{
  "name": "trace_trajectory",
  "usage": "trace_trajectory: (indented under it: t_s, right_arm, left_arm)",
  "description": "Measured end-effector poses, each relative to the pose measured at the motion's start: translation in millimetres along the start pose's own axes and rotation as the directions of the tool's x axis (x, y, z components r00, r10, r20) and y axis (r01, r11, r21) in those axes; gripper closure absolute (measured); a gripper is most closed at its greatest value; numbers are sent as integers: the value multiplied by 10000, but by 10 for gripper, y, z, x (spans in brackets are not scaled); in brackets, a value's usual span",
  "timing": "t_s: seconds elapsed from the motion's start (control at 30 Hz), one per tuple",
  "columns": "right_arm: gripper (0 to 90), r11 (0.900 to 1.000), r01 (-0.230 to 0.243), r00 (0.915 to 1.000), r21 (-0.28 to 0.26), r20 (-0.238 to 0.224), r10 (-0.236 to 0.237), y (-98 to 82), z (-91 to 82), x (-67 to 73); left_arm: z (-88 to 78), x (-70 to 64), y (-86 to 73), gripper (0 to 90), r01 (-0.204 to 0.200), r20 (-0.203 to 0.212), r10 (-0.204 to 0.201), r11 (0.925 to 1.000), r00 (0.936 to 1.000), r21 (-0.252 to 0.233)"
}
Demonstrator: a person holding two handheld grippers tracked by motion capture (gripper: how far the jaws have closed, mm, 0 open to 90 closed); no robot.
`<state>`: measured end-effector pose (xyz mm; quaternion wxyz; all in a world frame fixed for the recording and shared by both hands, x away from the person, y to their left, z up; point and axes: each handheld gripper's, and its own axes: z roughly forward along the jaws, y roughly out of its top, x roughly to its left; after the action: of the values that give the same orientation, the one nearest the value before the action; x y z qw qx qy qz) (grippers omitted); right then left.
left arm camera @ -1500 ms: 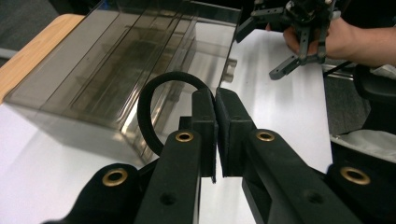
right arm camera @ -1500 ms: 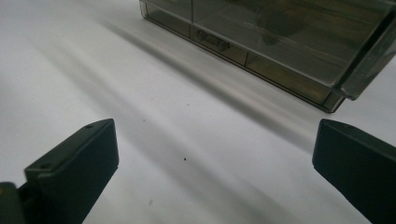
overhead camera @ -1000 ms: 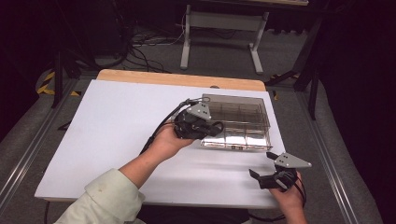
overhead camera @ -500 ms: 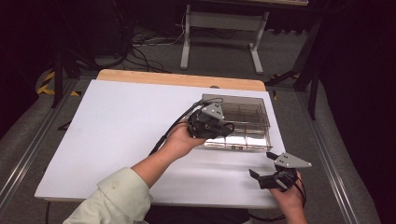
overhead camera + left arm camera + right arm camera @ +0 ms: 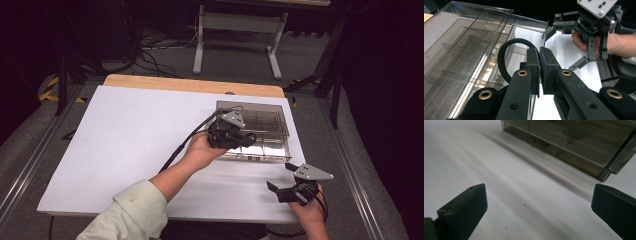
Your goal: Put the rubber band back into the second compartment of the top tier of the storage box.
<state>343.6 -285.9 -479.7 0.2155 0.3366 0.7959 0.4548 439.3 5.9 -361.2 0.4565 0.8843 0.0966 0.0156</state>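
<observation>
My left gripper [image 5: 245, 139] hangs over the near left part of a clear plastic compartment box [image 5: 280, 150]. In the left gripper view its jaws [image 5: 539, 51] are shut on a black elastic loop [image 5: 501, 57], which arches out to the left above the box's dividers [image 5: 469, 50]. My right gripper [image 5: 279, 176] is low over the white tabletop near the front right corner. It stands open with nothing between its fingers [image 5: 539, 202], facing the box's front wall [image 5: 574, 157].
The white board [image 5: 125, 150] lies on a wooden table with open room to the left of the box. Metal rails run along both sides. A stand and cables sit on the floor beyond the far edge.
My left hand has carried the loop rightward and slightly down, from the box's left edge to over its compartments. The right hand has stayed where it was.
</observation>
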Motion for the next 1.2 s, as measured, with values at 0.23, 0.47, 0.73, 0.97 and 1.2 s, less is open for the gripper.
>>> trace_trajectory:
  t_s: [0.23,0.47,0.73,0.97,1.2]
  right_arm:
    - [10,10000,9,10000,21,-12,-9,1,-3,-2]
    - [10,10000,3,10000,2,-5,-3,-1,0,0]
    - [10,10000,15,10000,31,-12,-15,0,-2,-1]
    - [10,10000,-15,10000,29,-21,15,0,-5,0]
    - [10,10000,-1,10000,28,-29,1,0,-6,1]
  left_arm:
    - [73,12,-11,868,91,50,-91,9999,9999,-135]
    - [120,32,-11,867,154,28,-153,9998,9999,-158]
    - [169,42,-9,866,206,63,-205,9997,9998,-108]
    - [219,61,-25,865,232,-6,-231,9996,9997,131]
    - [285,49,-42,865,229,-78,-226,9991,9997,365]
